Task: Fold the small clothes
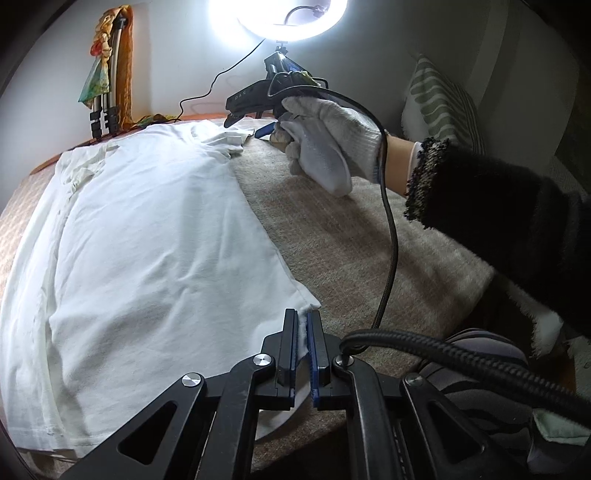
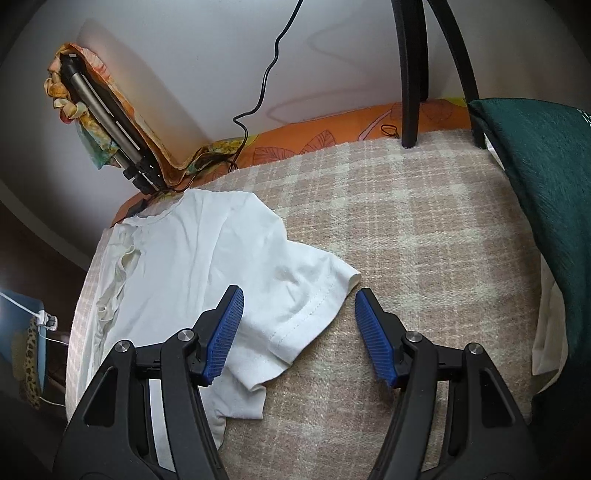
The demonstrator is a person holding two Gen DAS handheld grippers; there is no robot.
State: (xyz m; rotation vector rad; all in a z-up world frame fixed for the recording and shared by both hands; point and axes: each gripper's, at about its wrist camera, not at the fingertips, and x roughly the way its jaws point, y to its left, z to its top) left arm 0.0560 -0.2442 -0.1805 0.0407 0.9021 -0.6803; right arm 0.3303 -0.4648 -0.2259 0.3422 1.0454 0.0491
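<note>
A white T-shirt (image 1: 147, 240) is lying flat on a beige checked blanket (image 1: 332, 229), and I am taking this shirt as the landmark for all places.

The left gripper (image 1: 303, 347) is sitting at the near hem corner of the shirt. Its two blue pads are standing almost together, and a thin fold of the white hem is being pinched between them, so this gripper is holding the shirt by the corner.

The right gripper (image 2: 299, 332) is hovering at the far end of the shirt, over the short sleeve (image 2: 306, 295). Its jaws are standing wide apart; the left pad is showing over the sleeve cloth and the right pad is over the bare blanket just beside the sleeve edge. Nothing is being held between them. In the left wrist view this gripper (image 1: 247, 122) is appearing near the sleeve end of the shirt, and a hand in a white knitted glove (image 1: 325, 144) is gripping its handle.

Beyond the collar side of the shirt, a folded tripod (image 2: 107, 133) wrapped with a colourful scarf is leaning on the wall. A ring light (image 1: 277, 14) is shining above the far end of the shirt. To the right of the shirt, past the bare blanket, a dark green cushion (image 2: 546, 192) is resting.
</note>
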